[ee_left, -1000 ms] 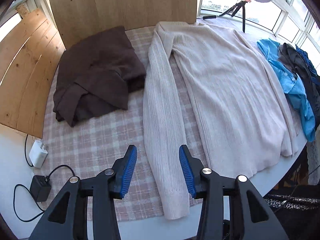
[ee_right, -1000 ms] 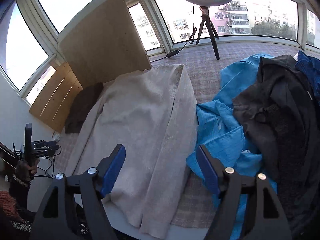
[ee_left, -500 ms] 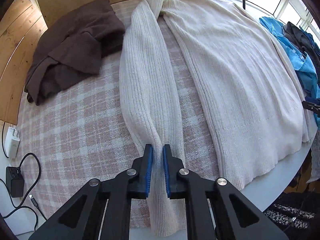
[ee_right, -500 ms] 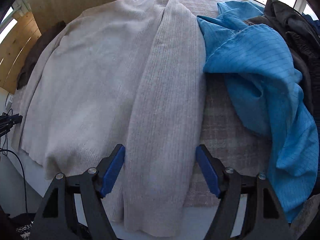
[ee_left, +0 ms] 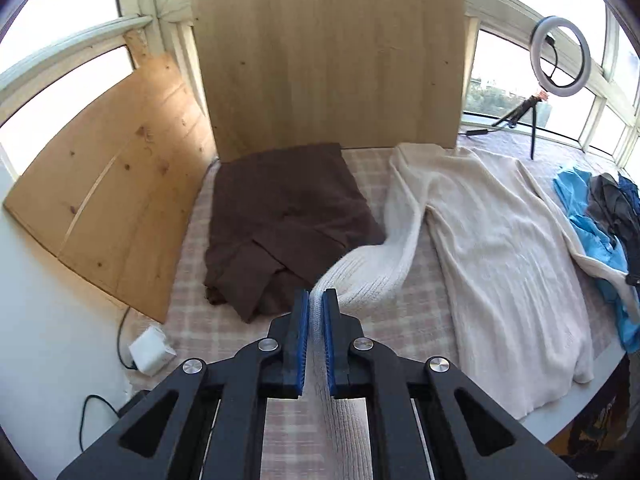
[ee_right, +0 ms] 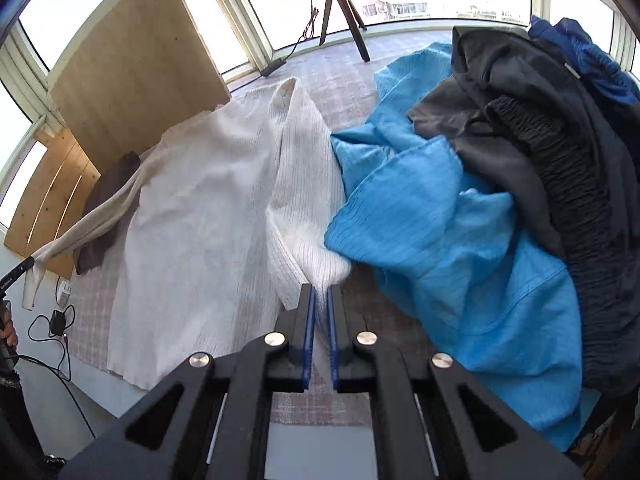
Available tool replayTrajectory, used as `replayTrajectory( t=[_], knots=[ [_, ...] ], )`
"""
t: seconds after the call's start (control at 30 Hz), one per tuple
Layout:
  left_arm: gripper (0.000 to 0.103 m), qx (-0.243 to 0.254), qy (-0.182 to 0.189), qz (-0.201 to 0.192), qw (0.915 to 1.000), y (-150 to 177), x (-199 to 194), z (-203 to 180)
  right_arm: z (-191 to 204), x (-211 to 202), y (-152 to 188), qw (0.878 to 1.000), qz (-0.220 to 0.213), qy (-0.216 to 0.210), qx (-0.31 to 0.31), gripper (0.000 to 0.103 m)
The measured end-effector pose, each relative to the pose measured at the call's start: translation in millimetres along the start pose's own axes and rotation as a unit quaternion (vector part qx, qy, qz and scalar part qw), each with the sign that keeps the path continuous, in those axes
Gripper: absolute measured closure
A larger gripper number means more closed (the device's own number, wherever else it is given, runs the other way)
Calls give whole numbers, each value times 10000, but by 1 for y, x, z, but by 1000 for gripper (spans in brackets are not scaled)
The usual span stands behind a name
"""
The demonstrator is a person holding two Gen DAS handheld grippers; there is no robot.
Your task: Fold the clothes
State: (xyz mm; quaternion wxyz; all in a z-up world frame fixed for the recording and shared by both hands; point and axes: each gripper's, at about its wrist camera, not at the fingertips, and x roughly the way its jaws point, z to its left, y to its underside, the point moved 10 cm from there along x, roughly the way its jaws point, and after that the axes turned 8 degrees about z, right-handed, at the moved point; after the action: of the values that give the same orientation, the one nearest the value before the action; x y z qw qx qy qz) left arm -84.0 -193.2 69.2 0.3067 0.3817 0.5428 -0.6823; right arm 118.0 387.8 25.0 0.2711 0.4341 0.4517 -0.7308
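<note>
A cream knit sweater [ee_left: 500, 248] lies flat on the plaid-covered table [ee_left: 200, 320], collar toward the wooden board. My left gripper [ee_left: 316, 296] is closing tight on its left sleeve [ee_left: 372, 272], pads pressing the knit, and the sleeve hangs lifted over the edge of the brown garment. In the right wrist view the sweater [ee_right: 192, 208] spreads to the left. There my right gripper [ee_right: 319, 290] is closing on the right sleeve [ee_right: 308, 184], which is bunched and raised between the blue pads.
A folded brown garment [ee_left: 280, 216] lies left of the sweater. A blue garment [ee_right: 432, 216] and dark clothes [ee_right: 540, 140] are heaped on the right. Wooden boards [ee_left: 328, 60] stand behind. A ring light on a tripod [ee_left: 560, 56] stands at the back. A charger with cables [ee_left: 150, 350] sits by the left edge.
Both grippers dropped onto the sleeves and shut, the left first, the right within the last half second. The left has since risen, pulling its sleeve up and toward the brown garment.
</note>
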Motion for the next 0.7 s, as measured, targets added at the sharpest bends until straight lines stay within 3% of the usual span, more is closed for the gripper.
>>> replayTrajectory(
  t=[0.03,0.07,0.1,0.13,0.17,0.2,0.3,0.33,0.37,0.43,0.5,0.6,0.7],
  knots=[
    [103,-183,-543,54,9983,-4,9,35,-17,-15,-15,9990,-184,393,77,99],
    [102,-374,-1106,189,9930,-3,18,62,-40,-25,-26,9951,-286,920,234,99],
    [102,-564,-1665,322,9839,-2,25,89,-62,-37,-37,9880,-388,1444,390,99],
    [102,-733,-1884,389,9786,2,28,106,-80,-49,-44,9810,-480,1814,488,96],
    [102,-873,-1578,354,9830,8,29,107,-93,-61,-47,9756,-564,2053,539,93],
    [102,-1013,-1270,318,9862,14,29,107,-98,-71,-48,9756,-662,2011,576,91],
    [102,-792,-346,335,9957,40,26,64,-75,-86,-34,9902,-851,1005,470,72],
    [101,-616,69,401,9973,49,25,38,-59,-80,-24,9941,-750,703,340,62],
    [99,-413,504,488,9967,60,24,7,-40,-69,-12,9970,-598,421,239,59],
    [88,26,1235,724,9897,83,23,-57,-2,-39,17,9996,-222,-152,115,59],
    [85,514,1704,944,9795,104,25,-114,35,-2,52,9975,261,-655,56,59],
    [82,935,2012,1322,9661,132,30,-175,70,48,99,9910,942,-954,57,59],
    [80,1139,2043,1754,9563,159,38,-212,82,76,125,9862,1258,-1065,155,59]
  ],
)
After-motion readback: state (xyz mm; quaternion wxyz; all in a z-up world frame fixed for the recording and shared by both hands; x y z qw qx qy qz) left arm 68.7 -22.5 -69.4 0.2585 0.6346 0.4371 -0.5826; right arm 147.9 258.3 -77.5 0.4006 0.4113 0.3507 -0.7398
